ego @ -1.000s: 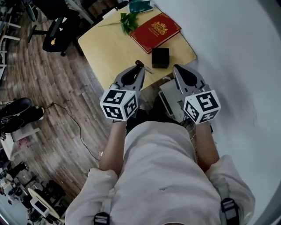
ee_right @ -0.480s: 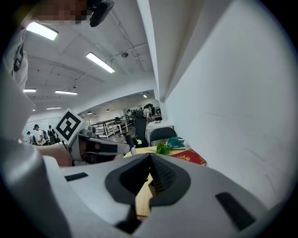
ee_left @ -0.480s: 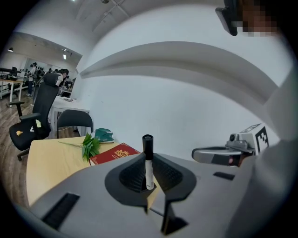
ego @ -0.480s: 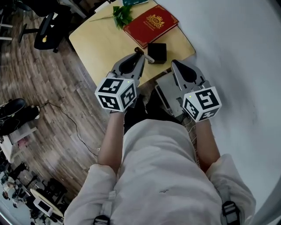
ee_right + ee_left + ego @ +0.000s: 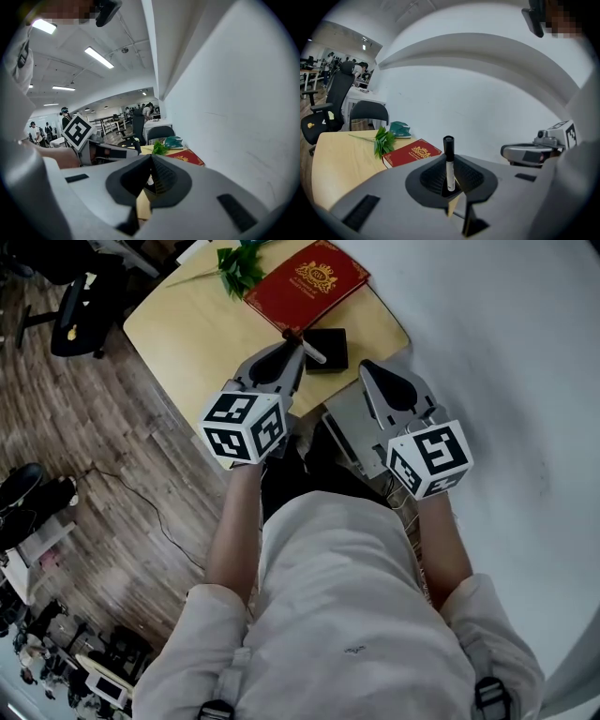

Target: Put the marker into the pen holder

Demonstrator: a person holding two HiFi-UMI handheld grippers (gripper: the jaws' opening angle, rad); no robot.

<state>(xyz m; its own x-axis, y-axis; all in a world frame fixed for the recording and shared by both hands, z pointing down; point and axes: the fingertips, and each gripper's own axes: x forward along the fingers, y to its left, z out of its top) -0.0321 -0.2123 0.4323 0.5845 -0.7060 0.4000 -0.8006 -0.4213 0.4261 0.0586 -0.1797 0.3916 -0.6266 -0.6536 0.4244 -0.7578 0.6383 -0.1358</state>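
As left hand-held gripper (image 5: 450,188) clamps marker (image 5: 448,159), pen holder (image 5: 329,337) (black) — near

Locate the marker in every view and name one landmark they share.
Head view: marker upper centre, at the left gripper's tip.
Left gripper view: marker at centre, upright between the jaws.
Right gripper view: probably the dark stick left of centre, at the left gripper's tip.
Shared landmark: the red book.
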